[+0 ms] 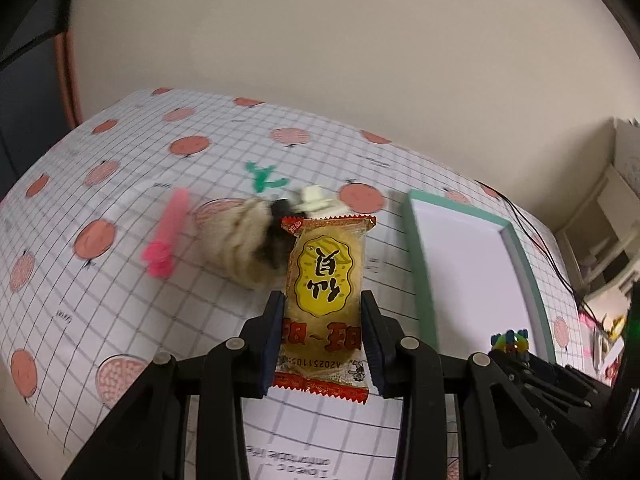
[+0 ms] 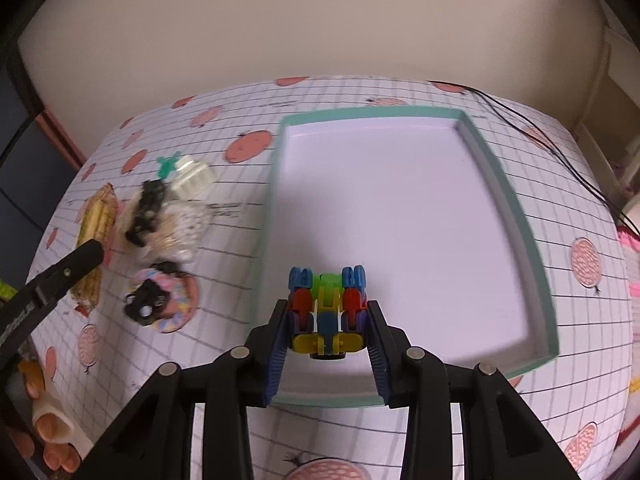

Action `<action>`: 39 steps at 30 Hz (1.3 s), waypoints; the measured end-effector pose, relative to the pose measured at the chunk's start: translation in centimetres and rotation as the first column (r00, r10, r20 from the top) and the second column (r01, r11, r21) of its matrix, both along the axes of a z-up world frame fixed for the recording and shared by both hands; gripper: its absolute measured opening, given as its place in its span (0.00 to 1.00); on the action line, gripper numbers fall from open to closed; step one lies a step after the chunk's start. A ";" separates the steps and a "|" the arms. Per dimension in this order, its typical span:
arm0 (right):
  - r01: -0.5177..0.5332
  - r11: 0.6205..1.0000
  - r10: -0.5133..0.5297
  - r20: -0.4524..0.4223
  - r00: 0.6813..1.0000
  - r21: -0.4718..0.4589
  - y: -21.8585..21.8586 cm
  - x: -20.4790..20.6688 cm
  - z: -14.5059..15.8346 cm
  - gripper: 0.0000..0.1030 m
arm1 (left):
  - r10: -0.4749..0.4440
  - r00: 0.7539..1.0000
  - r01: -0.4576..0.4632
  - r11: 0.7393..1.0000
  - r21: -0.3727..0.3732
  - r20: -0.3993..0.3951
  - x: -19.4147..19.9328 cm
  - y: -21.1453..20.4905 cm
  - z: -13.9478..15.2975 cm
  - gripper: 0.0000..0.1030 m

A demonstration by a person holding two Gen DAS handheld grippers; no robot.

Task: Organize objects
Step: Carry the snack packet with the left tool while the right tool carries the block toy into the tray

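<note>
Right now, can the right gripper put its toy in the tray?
Probably yes. The right gripper is shut on the toy and already hovers over the near end of the tray. The tray's floor looks bare, with nothing between toy and floor, so lowering and opening should do it.

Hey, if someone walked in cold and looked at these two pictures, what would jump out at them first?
First, the yellow snack packet clamped in the left tongs, held above the peach-print tablecloth. Next, the multicoloured block toy gripped in the right tongs over the near end of the empty teal-rimmed tray. A blurry heap of small items lies left of the tray.
</note>
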State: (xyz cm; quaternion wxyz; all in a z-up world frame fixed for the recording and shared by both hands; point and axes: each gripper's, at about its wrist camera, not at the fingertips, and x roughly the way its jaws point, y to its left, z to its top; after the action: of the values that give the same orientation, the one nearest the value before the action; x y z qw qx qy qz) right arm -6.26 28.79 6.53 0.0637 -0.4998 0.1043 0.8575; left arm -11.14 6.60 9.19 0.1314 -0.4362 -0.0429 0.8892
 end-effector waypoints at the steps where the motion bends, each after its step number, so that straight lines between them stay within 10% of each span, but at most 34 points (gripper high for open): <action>1: 0.008 1.000 -0.008 0.001 1.000 0.004 0.5 0.0 -0.1 0.38 | -0.016 1.000 0.016 1.000 -0.002 -0.003 0.1 0.7 0.1 0.37; 39: 0.139 0.990 -0.139 -0.077 0.987 -0.003 11.0 -6.4 -3.7 0.38 | -0.281 0.959 0.282 0.958 -0.045 0.027 -6.0 16.7 -5.7 0.37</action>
State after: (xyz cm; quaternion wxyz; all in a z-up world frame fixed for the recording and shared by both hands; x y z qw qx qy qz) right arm -12.69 39.78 2.79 0.1200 -0.4580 0.1401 0.8696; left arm -17.12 23.35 3.49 0.2455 -0.4499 0.0396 0.8577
